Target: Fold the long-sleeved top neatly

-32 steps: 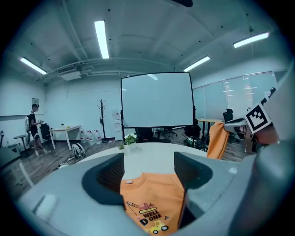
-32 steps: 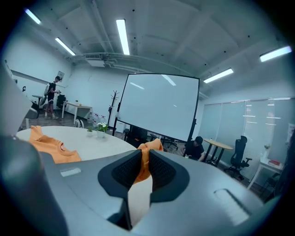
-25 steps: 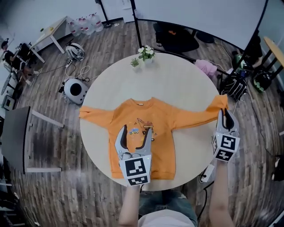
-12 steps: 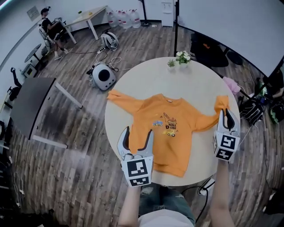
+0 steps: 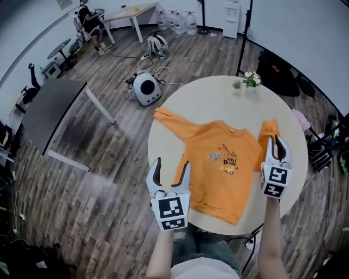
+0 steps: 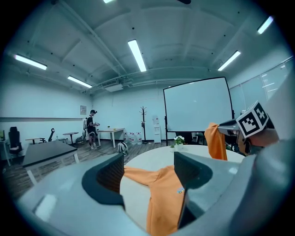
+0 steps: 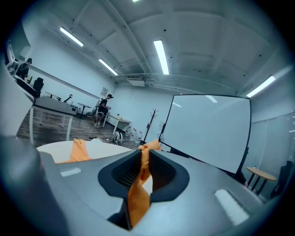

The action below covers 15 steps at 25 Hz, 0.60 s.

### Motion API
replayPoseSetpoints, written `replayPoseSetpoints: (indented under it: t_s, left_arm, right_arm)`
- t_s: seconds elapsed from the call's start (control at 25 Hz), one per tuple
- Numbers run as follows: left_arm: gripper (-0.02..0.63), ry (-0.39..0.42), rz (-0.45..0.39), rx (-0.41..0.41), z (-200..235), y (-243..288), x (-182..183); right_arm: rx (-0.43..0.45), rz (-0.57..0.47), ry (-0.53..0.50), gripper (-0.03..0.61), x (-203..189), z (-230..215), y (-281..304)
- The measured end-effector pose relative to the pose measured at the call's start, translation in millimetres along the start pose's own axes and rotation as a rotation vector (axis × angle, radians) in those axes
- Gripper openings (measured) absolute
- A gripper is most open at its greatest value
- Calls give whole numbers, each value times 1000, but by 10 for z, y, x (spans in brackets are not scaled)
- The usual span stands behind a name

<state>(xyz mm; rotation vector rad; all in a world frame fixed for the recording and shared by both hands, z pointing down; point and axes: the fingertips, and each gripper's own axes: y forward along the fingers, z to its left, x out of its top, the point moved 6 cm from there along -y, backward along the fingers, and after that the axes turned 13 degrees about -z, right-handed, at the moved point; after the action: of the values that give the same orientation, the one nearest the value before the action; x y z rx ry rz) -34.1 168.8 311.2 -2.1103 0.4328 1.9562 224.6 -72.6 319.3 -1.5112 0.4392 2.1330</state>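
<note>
An orange long-sleeved top (image 5: 223, 163) with a small print lies face up on the round pale table (image 5: 207, 101). Its one sleeve (image 5: 170, 118) stretches flat toward the table's left edge. The other sleeve (image 5: 269, 131) is lifted and bent inward, its cuff pinched in my right gripper (image 5: 276, 143), which is shut on it; the right gripper view shows the orange sleeve (image 7: 139, 184) between the jaws of that gripper (image 7: 145, 159). My left gripper (image 5: 170, 167) stands open at the table's near-left edge, beside the hem, holding nothing. The left gripper view shows the top (image 6: 161, 193) beyond its gripper (image 6: 148, 168).
Two small potted plants (image 5: 251, 79) stand at the table's far edge. On the wooden floor are a white round device (image 5: 146, 89), cables, a dark table (image 5: 49, 109) at left and dark bags (image 5: 319, 153) at right. A person (image 5: 87, 15) sits far back.
My right gripper has carried the sleeve cuff inward from the table's edge toward the top's body. My left gripper has shifted from over the top's front to its left side.
</note>
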Motion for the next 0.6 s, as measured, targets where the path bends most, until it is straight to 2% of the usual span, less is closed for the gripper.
replayPoseSetpoints:
  t_s: [0.28, 0.6]
  left_arm:
    - [339, -15, 5, -32, 416, 366, -106]
    - [339, -27, 14, -149, 831, 993, -212]
  right_arm:
    - [2, 32, -19, 75, 32, 448, 394]
    - [-26, 114, -21, 75, -54, 954, 775]
